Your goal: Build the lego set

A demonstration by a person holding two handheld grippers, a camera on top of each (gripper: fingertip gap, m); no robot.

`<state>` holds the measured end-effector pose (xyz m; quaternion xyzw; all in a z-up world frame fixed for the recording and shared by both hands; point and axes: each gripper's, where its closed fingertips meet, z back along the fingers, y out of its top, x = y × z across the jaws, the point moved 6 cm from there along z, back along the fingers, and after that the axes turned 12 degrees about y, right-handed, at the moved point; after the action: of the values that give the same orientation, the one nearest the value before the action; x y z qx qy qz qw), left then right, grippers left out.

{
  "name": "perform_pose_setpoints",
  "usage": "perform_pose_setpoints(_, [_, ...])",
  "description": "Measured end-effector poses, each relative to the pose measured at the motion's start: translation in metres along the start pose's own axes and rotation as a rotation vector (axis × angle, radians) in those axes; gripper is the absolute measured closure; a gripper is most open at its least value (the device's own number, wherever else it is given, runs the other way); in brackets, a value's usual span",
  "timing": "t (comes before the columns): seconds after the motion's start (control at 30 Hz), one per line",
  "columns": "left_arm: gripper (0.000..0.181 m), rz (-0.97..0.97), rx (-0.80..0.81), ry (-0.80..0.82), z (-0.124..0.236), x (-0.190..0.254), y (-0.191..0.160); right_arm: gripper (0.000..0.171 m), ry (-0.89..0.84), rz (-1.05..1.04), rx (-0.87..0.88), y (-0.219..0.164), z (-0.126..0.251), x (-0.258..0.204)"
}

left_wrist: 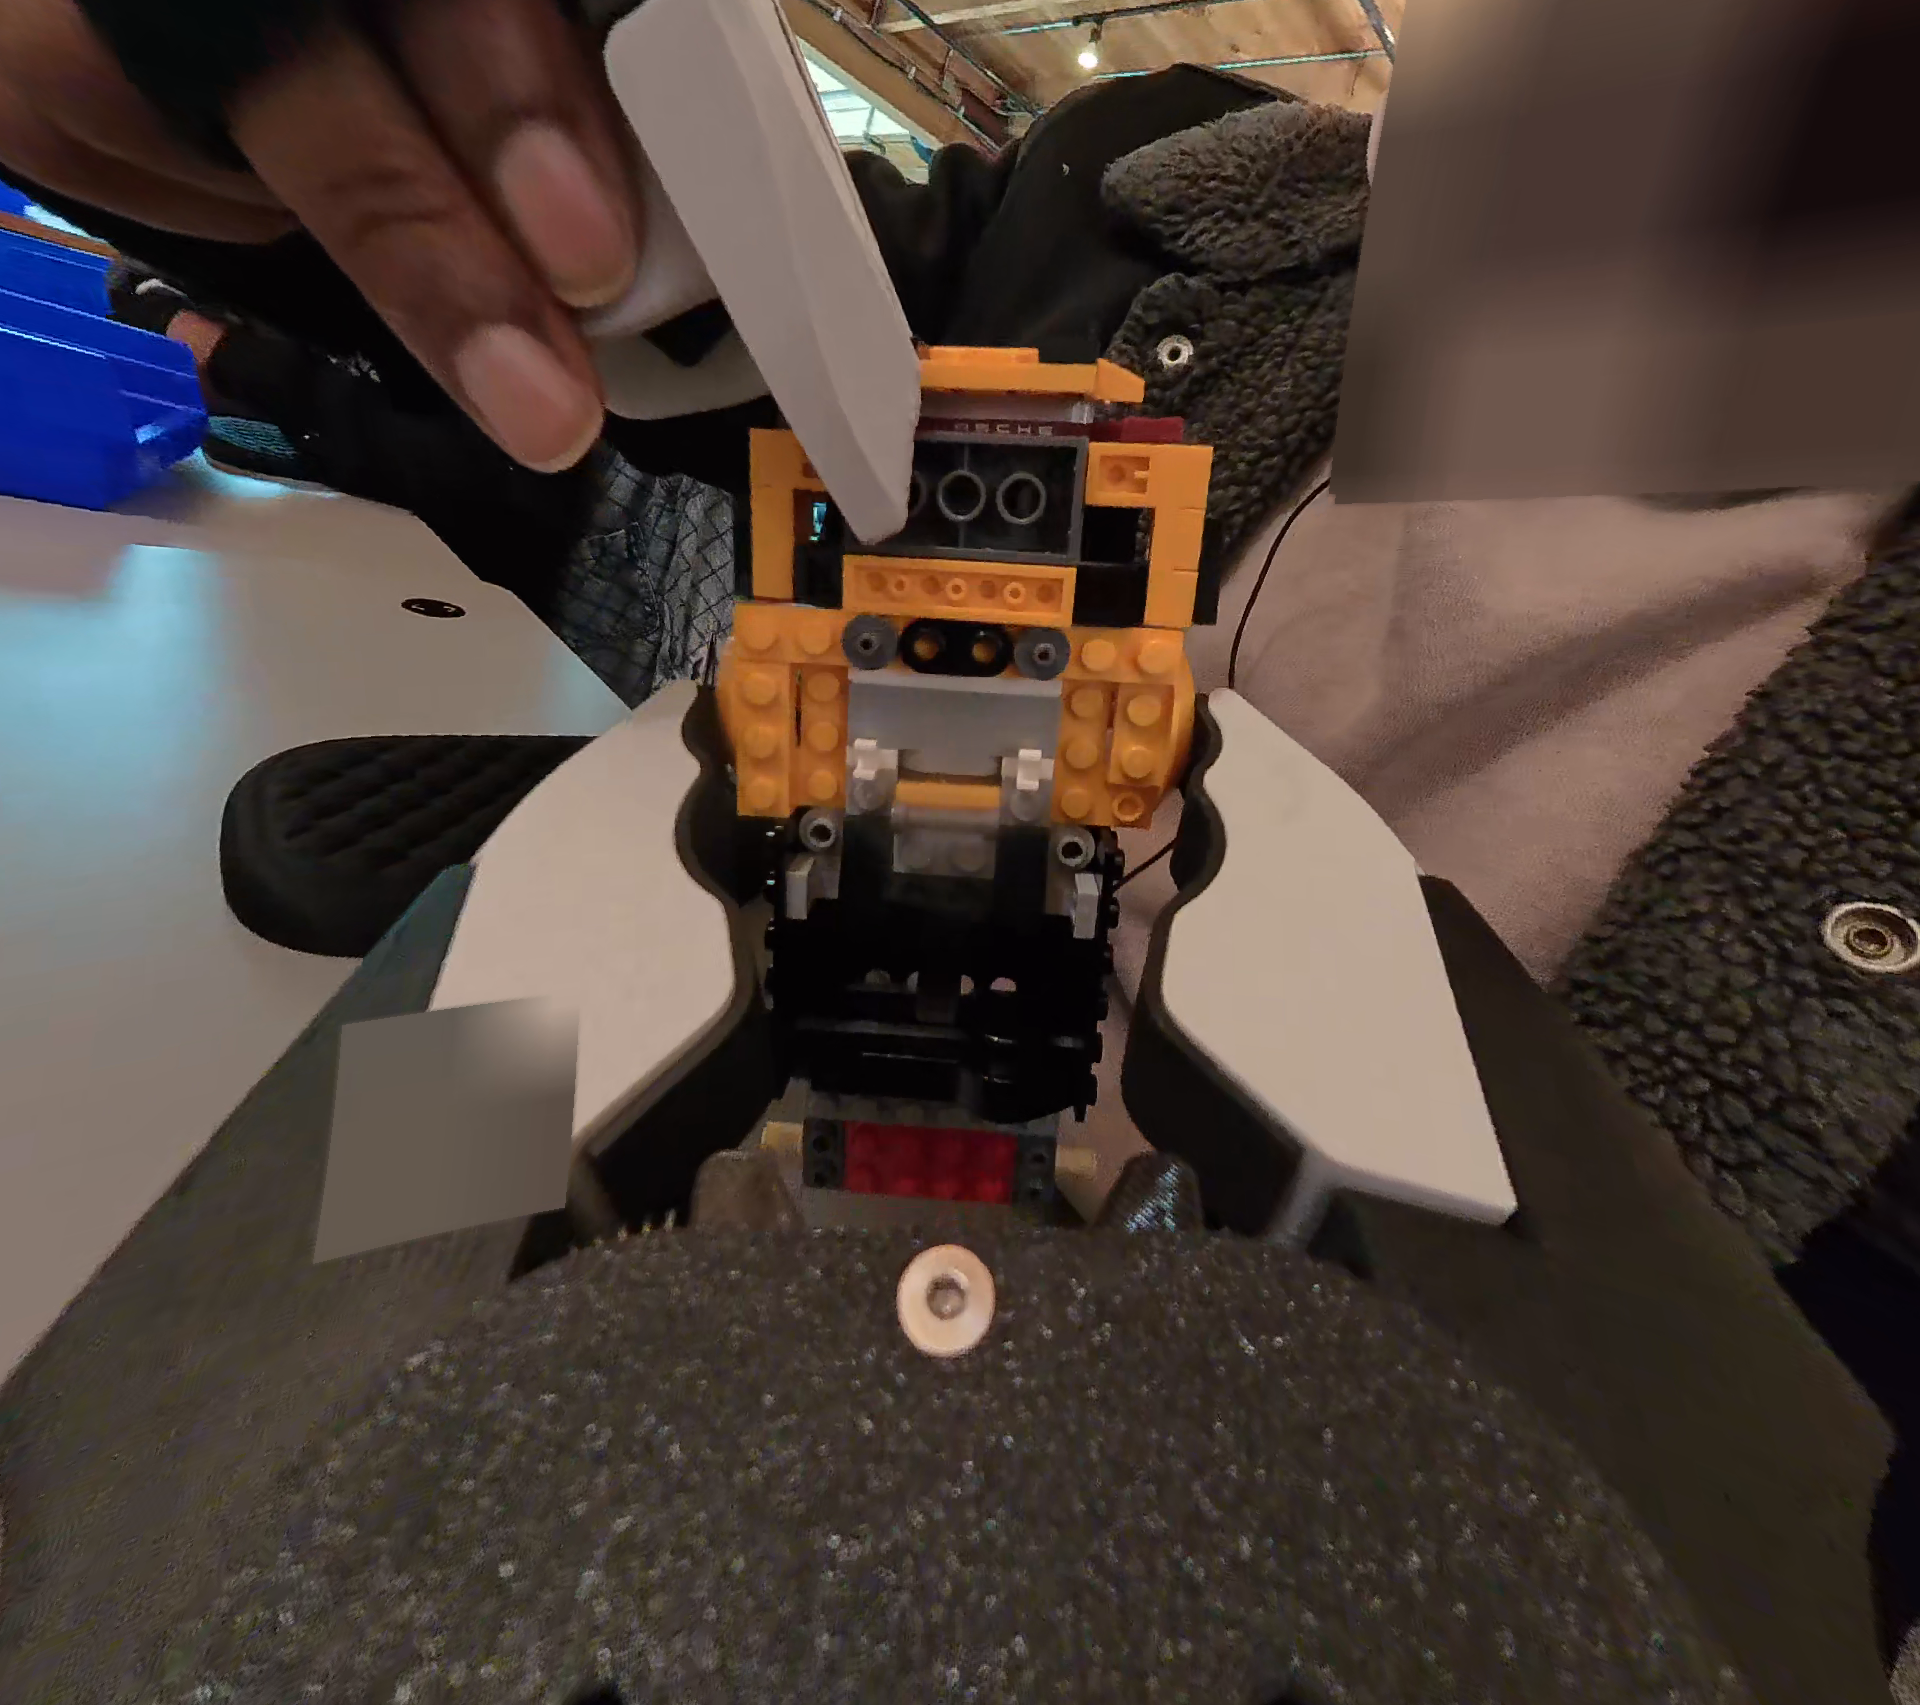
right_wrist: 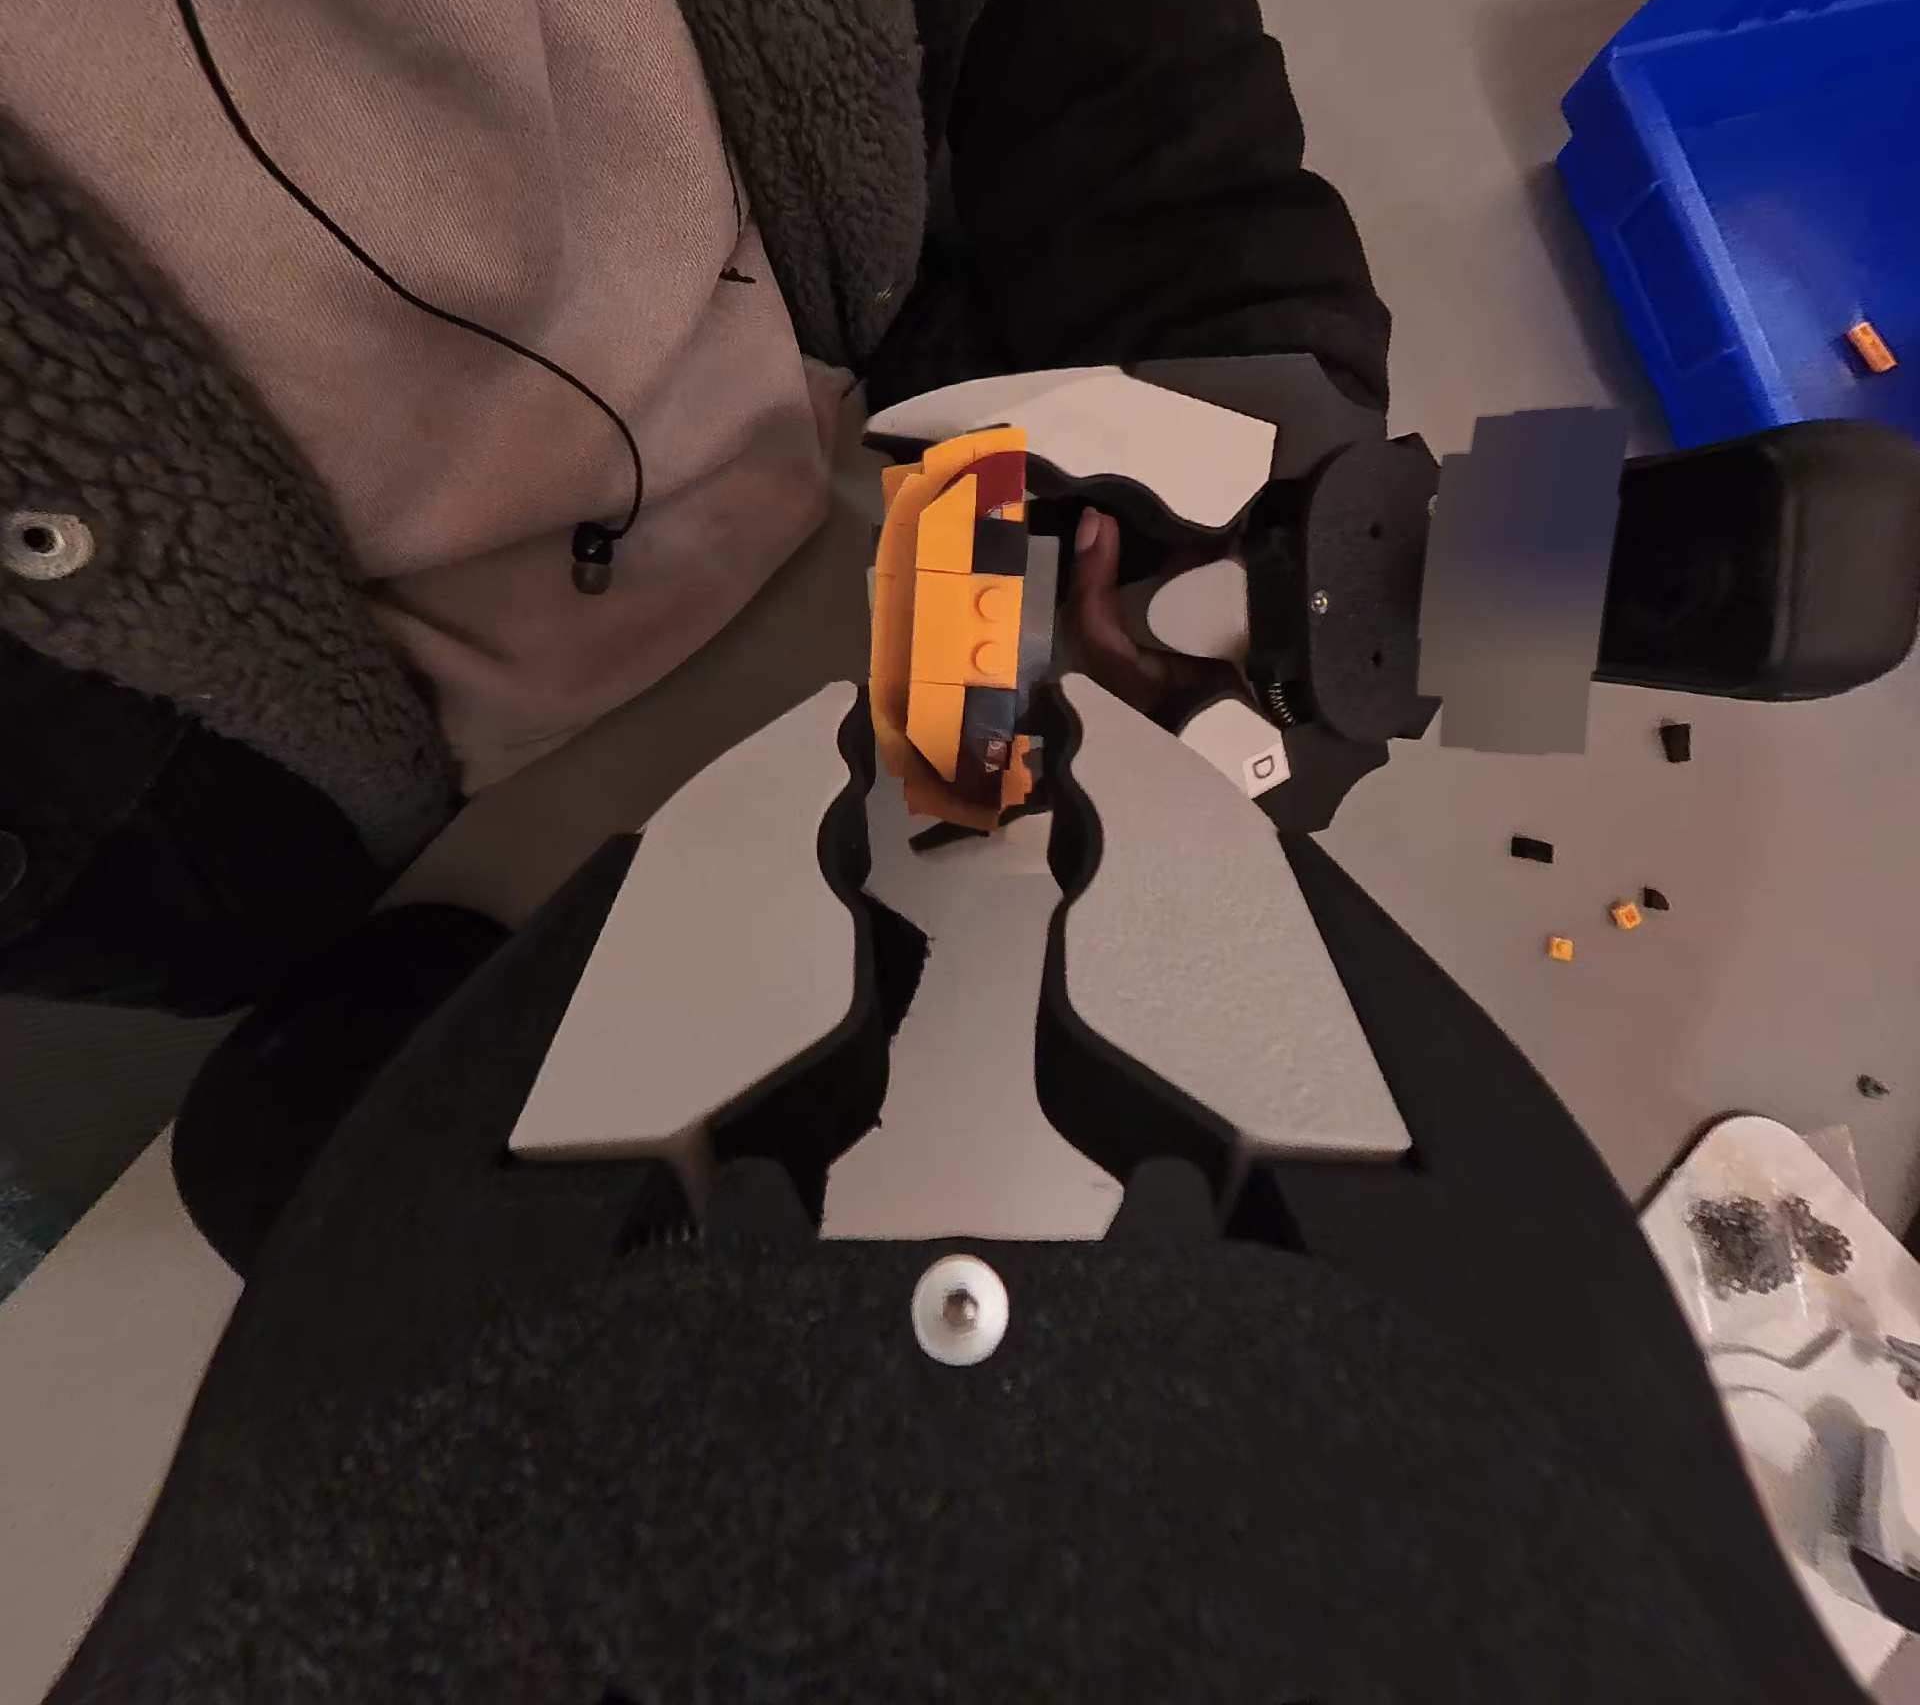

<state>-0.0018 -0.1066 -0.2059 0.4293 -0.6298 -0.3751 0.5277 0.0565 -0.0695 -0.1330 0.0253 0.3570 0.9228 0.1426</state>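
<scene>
An orange and black lego car (left_wrist: 956, 720), partly built, is held up off the table. My left gripper (left_wrist: 951, 720) is shut on its orange and black middle. It also shows in the right wrist view (right_wrist: 1195, 554), coming in from the right. My right gripper (right_wrist: 956, 710) straddles the car's orange end (right_wrist: 951, 606), a finger on each side, closed on it. In the left wrist view, one right gripper finger (left_wrist: 831, 367) slants down from the upper left. Its tip rests by the car's dark grey block (left_wrist: 987, 497). A person's hand (left_wrist: 488, 242) holds that gripper.
A blue bin (right_wrist: 1766, 128) stands at the table's (right_wrist: 1455, 45) far right with an orange piece (right_wrist: 1870, 346) in it. Small orange (right_wrist: 1558, 947) and black (right_wrist: 1529, 847) pieces lie loose on the table. A clear packet of dark parts (right_wrist: 1766, 1240) lies at the right. The person's jacket (right_wrist: 416, 201) is close behind. My left and right fingertips are right by each other.
</scene>
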Motion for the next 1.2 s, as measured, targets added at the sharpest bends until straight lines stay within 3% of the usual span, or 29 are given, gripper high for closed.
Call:
perform_pose_setpoints(0.3, [0.098,-0.011,0.020,0.007,0.002,0.002,0.002,0.141,-0.024,0.004,-0.088,0.000,0.003,-0.008])
perform_pose_setpoints(0.7, [0.098,-0.007,-0.055,0.004,-0.007,0.003,-0.008,0.141,0.163,-0.106,-0.179,0.003,-0.007,-0.022])
perform_pose_setpoints(1.2, [0.098,0.033,-0.046,0.062,-0.006,-0.004,-0.007,0.140,0.169,-0.221,-0.120,-0.011,0.000,-0.015])
